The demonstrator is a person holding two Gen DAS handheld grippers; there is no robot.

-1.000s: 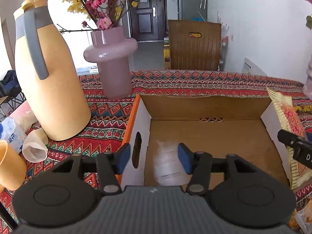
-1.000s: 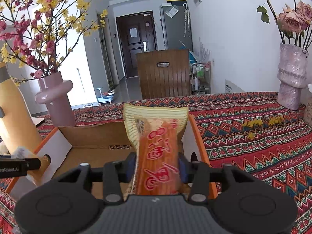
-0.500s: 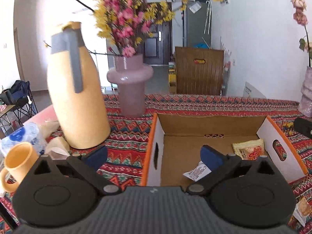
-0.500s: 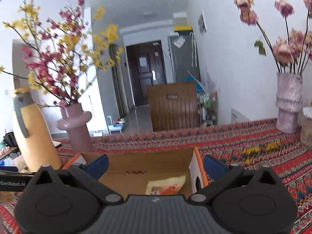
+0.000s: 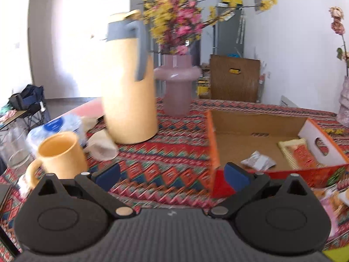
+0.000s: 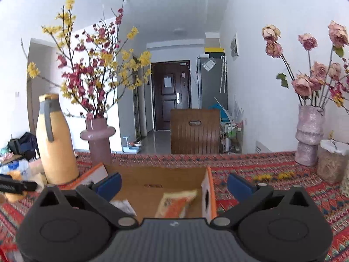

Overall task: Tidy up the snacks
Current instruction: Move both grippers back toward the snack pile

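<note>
Snacks are what I am sorting, and two already lie flat on the floor of the cardboard box (image 5: 257, 118): an orange-and-yellow packet (image 5: 298, 154) against its right wall and a small silvery-white packet (image 5: 258, 161) near its front edge, left of the first. My left gripper (image 5: 172, 173) has just been opening and now stands spread wide with nothing between its blue pads; my right gripper (image 6: 174, 184) has done the same and is equally empty. The orange packet's long axis runs from the box's front edge toward its back wall, parallel to the right wall; which end is its top I cannot tell. The white packet lies crosswise, slightly skewed. Both are ahead and to the right of my left tongs, and directly ahead and below my right tongs, so the right hand is nearer the box. More wrapped snacks (image 5: 333, 198) show at the table's near right edge outside the box, blurred; I judge those come next, and my left tongs would have to swing right to meet them.
</note>
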